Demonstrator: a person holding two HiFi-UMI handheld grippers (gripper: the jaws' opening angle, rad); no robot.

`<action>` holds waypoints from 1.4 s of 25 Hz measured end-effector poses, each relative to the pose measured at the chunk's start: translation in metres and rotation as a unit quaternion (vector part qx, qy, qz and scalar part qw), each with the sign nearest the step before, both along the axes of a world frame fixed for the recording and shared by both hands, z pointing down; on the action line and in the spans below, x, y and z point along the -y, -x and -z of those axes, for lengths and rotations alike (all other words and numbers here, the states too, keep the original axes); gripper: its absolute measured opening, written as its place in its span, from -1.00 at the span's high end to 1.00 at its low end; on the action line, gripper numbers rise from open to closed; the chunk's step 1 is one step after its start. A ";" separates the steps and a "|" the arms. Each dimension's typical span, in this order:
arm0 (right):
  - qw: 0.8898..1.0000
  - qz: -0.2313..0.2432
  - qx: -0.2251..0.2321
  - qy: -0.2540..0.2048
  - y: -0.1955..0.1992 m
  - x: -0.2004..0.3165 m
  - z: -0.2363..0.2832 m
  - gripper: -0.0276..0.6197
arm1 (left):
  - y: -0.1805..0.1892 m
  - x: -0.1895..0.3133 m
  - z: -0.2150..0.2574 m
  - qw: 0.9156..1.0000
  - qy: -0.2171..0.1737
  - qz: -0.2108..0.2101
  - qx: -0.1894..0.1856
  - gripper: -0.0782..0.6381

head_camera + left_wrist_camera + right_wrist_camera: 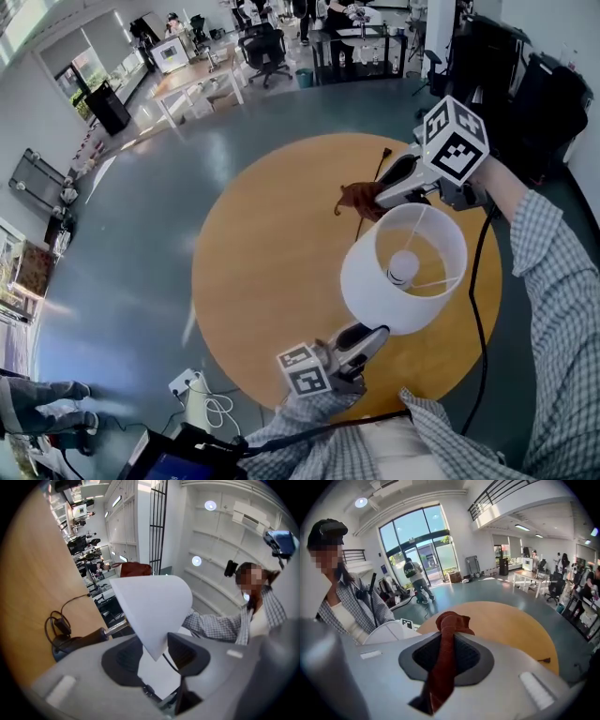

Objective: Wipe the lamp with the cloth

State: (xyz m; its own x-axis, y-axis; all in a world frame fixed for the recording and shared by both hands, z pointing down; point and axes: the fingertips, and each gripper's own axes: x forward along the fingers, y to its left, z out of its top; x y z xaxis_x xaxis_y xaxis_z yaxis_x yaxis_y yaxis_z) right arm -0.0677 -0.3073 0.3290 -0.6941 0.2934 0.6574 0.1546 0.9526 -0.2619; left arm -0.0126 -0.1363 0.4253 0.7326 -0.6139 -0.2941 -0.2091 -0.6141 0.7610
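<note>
Wooden table [253,281] bears a black cable [381,167] beyond the lamp [361,281].

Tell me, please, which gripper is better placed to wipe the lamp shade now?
Right. The right gripper is shut on the cloth, close to the lamp shade. The left gripper has no cloth; the shade's rim stands between its open jaws.

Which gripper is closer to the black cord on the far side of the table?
Right. The right gripper, holding the cloth, is beyond the lampshade, over the black cord. The left gripper is at the lampshade's near rim, across it from the cord.
</note>
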 end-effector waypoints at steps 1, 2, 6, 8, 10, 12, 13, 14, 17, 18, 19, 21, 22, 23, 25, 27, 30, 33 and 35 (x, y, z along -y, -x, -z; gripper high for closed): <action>1.000 0.021 -0.013 -0.005 0.008 -0.004 0.000 0.70 | 0.000 0.001 0.000 1.000 0.000 0.000 0.000 0.32; 0.999 0.043 -0.027 -0.012 0.014 -0.008 -0.001 0.70 | 0.000 0.002 0.000 1.000 0.000 0.000 0.001 0.32; 0.986 0.131 -0.091 -0.050 0.031 -0.030 -0.010 0.71 | -0.003 0.004 -0.002 1.000 0.000 0.002 0.001 0.32; 0.977 0.166 -0.115 -0.076 0.041 -0.041 -0.014 0.71 | -0.001 0.004 -0.003 1.000 -0.001 0.004 -0.001 0.32; 0.966 0.197 -0.133 -0.102 0.049 -0.053 -0.018 0.71 | 0.001 0.004 -0.004 1.000 -0.001 0.006 -0.002 0.32; 0.952 0.230 -0.152 -0.137 0.052 -0.063 -0.021 0.70 | 0.001 0.005 -0.004 1.000 0.000 0.007 -0.003 0.32; 0.943 0.246 -0.159 -0.157 0.052 -0.067 -0.022 0.71 | 0.001 0.006 -0.003 1.000 0.000 0.006 -0.003 0.32; 0.935 0.260 -0.162 -0.177 0.053 -0.072 -0.023 0.71 | 0.000 0.006 -0.003 1.000 0.001 0.005 -0.003 0.32; 0.914 0.295 -0.154 -0.231 0.056 -0.092 -0.021 0.71 | 0.000 0.006 -0.005 1.000 0.001 0.003 -0.003 0.32; 0.907 0.305 -0.150 -0.248 0.057 -0.100 -0.021 0.70 | 0.000 0.006 -0.006 1.000 0.001 0.003 -0.003 0.32; 0.899 0.315 -0.146 -0.266 0.057 -0.109 -0.020 0.71 | 0.001 0.006 -0.006 1.000 0.001 0.003 -0.004 0.32; 0.878 0.334 -0.136 -0.313 0.056 -0.125 -0.017 0.71 | 0.001 0.008 -0.006 1.000 0.003 0.004 -0.005 0.32; 0.864 0.344 -0.130 -0.344 0.056 -0.131 -0.016 0.71 | 0.001 0.009 -0.005 1.000 0.005 0.005 -0.005 0.32; 0.848 0.352 -0.124 -0.376 0.056 -0.137 -0.015 0.71 | 0.000 0.010 -0.005 1.000 0.006 0.005 -0.004 0.32; 0.818 0.359 -0.111 -0.436 0.054 -0.153 -0.017 0.71 | 0.001 0.010 -0.004 1.000 0.009 0.004 -0.004 0.32; 0.788 0.358 -0.101 -0.490 0.053 -0.170 -0.022 0.71 | 0.003 0.008 -0.004 1.000 0.011 0.000 -0.002 0.32; 0.739 0.350 -0.100 -0.566 0.043 -0.185 -0.031 0.71 | 0.004 0.006 -0.004 1.000 0.014 -0.005 0.004 0.32; 0.723 0.292 -0.066 -0.623 0.041 -0.195 -0.023 0.71 | 0.003 0.006 -0.006 1.000 0.013 -0.008 0.005 0.32; 0.739 0.253 -0.045 -0.623 0.038 -0.207 -0.019 0.71 | 0.006 0.008 -0.007 1.000 0.013 -0.006 0.002 0.32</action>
